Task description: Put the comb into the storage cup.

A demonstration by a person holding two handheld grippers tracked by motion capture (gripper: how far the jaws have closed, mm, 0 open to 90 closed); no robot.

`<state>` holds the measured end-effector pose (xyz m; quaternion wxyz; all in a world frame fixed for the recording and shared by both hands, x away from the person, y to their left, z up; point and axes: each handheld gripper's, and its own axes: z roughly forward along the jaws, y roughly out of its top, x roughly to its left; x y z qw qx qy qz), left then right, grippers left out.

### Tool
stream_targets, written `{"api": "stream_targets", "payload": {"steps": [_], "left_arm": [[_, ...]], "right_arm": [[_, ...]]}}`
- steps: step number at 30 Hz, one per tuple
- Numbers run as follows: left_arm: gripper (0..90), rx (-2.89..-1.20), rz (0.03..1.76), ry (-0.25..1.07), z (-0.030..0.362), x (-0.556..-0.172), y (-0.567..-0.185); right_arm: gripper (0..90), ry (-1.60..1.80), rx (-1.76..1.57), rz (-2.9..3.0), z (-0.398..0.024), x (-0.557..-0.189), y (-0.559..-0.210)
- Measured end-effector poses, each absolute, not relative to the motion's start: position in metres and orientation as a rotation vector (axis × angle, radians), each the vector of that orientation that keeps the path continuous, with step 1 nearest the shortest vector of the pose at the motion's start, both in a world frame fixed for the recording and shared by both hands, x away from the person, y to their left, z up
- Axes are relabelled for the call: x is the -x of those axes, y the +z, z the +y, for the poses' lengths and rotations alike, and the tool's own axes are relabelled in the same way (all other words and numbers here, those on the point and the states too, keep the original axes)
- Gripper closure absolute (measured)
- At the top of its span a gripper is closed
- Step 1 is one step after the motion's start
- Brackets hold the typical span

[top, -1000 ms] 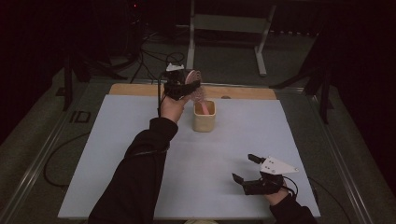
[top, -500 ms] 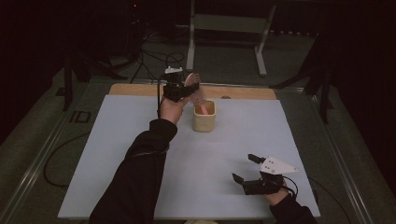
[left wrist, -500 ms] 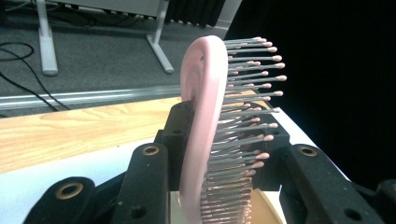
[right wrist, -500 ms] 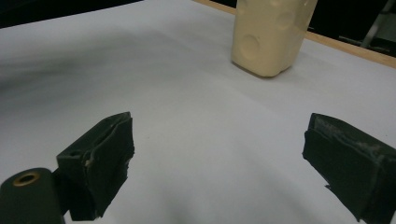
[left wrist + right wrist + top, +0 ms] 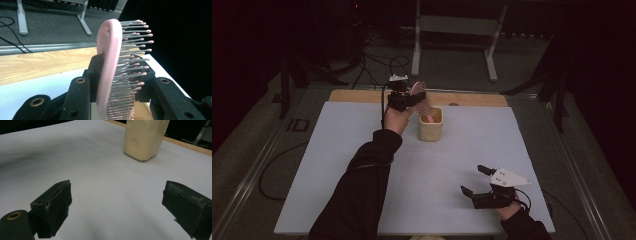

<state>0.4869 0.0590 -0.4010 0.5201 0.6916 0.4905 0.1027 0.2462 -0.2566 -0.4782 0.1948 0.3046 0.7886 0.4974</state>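
A pale white sheet covers most of the counter (image 5: 362, 165), leaving a strip of bare light wood (image 5: 472, 99) along its far edge in the upper middle of the high view. Beyond that edge the room is dark: a grey floor with black cables (image 5: 377, 62) trailing at upper left and the pale legs of a metal stand (image 5: 452, 30) at top centre. A cream cup (image 5: 431, 125) stands on the sheet just below the wood strip, a pink item showing inside its mouth. The left claw (image 5: 407, 97) hangs above and just left of the cup, clenched on a pink hairbrush (image 5: 110, 65); in the left gripper view the brush rises upright between the black jaws, its bristles pointing to the right of the frame. The right claw (image 5: 474, 181) rests low at the lower right of the high view, well apart from the cup, released, with its jaws spread wide over bare sheet.
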Motion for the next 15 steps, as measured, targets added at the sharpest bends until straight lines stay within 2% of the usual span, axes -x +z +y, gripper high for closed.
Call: {"api": "stream_targets", "payload": {"steps": [15], "left_arm": [[64.9, -1.645, 1.186, 0.220, 0.0664, -0.4889, -0.4055]], "right_arm": [[8.6, 1.392, -0.851, 2.214, -0.2562, -0.2463, -0.4783]]}}
